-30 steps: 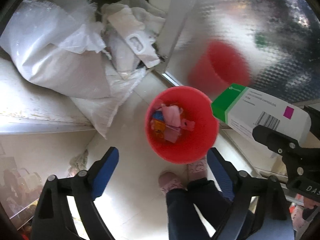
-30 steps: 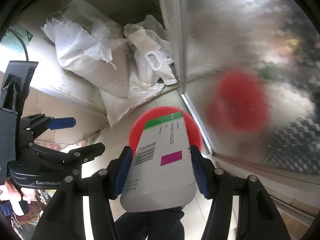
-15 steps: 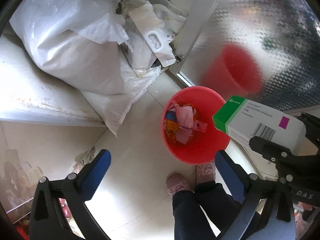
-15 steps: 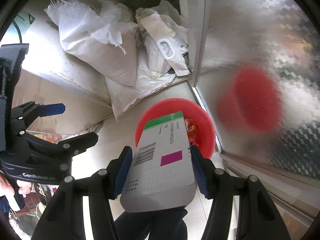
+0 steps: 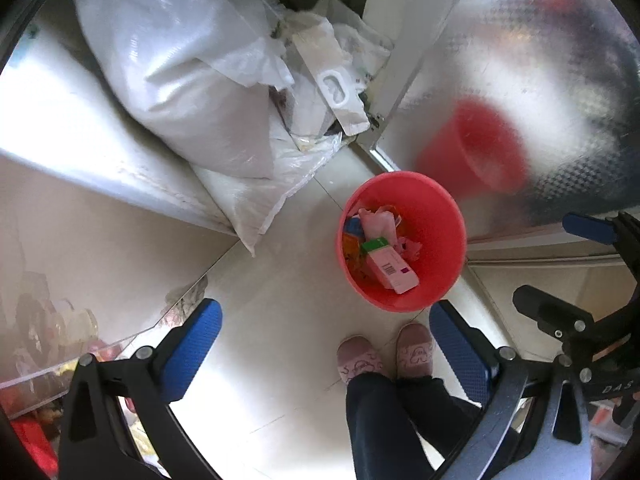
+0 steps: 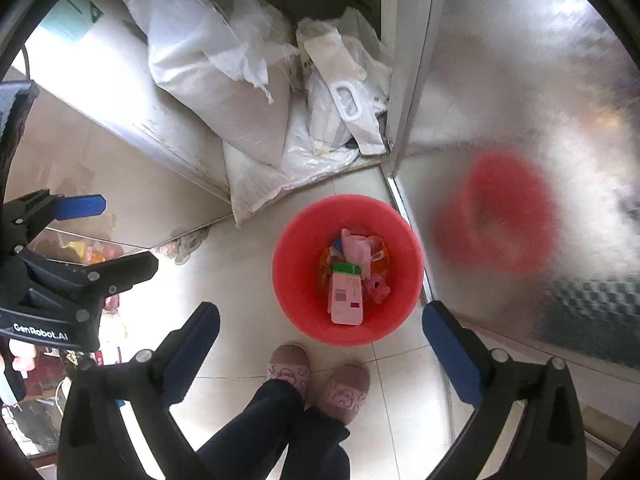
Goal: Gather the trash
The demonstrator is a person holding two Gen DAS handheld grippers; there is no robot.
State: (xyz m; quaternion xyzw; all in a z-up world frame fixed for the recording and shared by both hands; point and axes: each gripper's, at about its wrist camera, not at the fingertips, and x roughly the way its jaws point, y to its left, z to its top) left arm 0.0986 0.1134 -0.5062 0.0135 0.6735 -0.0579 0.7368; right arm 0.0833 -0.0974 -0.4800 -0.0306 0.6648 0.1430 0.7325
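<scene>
A red bin [image 5: 436, 216] [image 6: 304, 240] stands on the tiled floor below both grippers. A white carton with a green end [image 5: 390, 266] [image 6: 346, 293] lies inside it on top of pink and orange wrappers [image 5: 378, 220]. My left gripper [image 5: 326, 344] is open and empty, high above the floor to the left of the bin. My right gripper [image 6: 320, 344] is open and empty above the bin's near rim; it also shows at the right edge of the left wrist view [image 5: 580, 272].
White sacks [image 5: 192, 92] [image 6: 216, 80] are piled against a steel ledge behind the bin. A shiny steel panel [image 6: 520, 100] stands right of the bin and mirrors it. The person's pink slippers [image 6: 320, 376] stand just in front of the bin.
My right gripper has opened and let go of the carton, which has dropped into the red bin. Both grippers have risen away from the bin.
</scene>
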